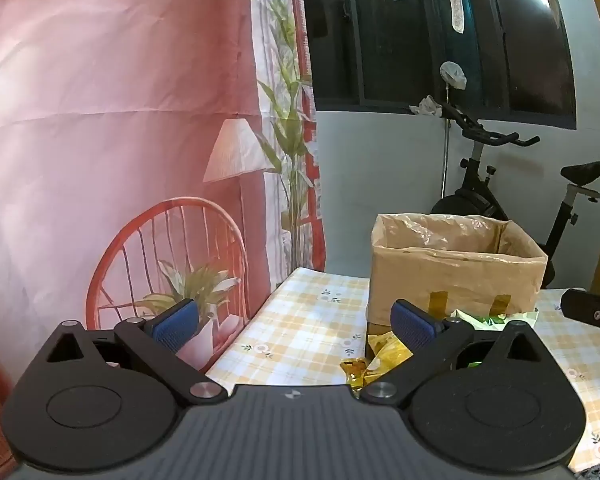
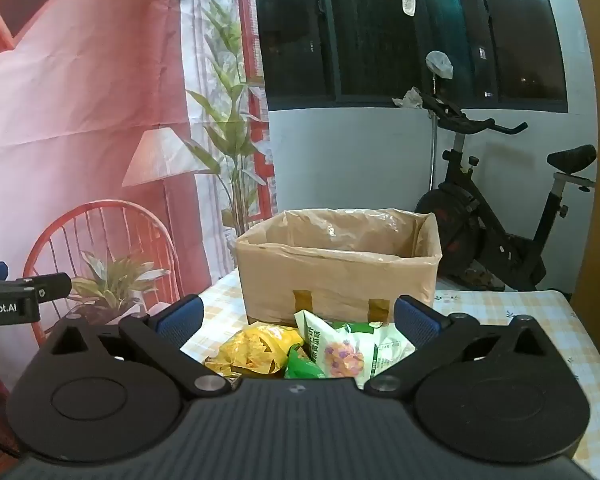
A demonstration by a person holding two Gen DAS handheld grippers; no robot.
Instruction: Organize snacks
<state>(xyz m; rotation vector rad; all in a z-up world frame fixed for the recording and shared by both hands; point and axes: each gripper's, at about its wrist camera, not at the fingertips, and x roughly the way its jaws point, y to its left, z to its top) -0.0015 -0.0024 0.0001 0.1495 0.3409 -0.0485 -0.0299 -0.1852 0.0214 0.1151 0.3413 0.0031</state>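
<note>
Snacks: a loose heap of crinkly plastic packets lies on the table just in front of the box, touching or nearly touching its front wall. Crumpled yellow foil packet [image 2: 256,350] on the left of the heap, white pouch with green print and a purple-flower picture [image 2: 350,346] on the right, small bright green packet [image 2: 302,366] wedged between them at the near edge. None is in the box as far as can be seen; its floor is hidden.

The open-topped brown cardboard box lined with clear crinkled plastic [image 2: 336,276] stands upright behind the heap, mouth up, likely the place the packets go, so nothing looks sorted yet.

All sit on the table with a yellow-and-white check floral cloth [image 2: 500,308].

Right tool [image 2: 299,318]: jaws spread wide, empty, aimed slightly down, the heap framed between the blue pads but untouched. Reads as lined up for a first pick.

Left tool [image 1: 295,326]: also spread wide, empty, off to the left, pointing past the box corner over bare cloth, with the yellow packet just beside its right pad.
</note>
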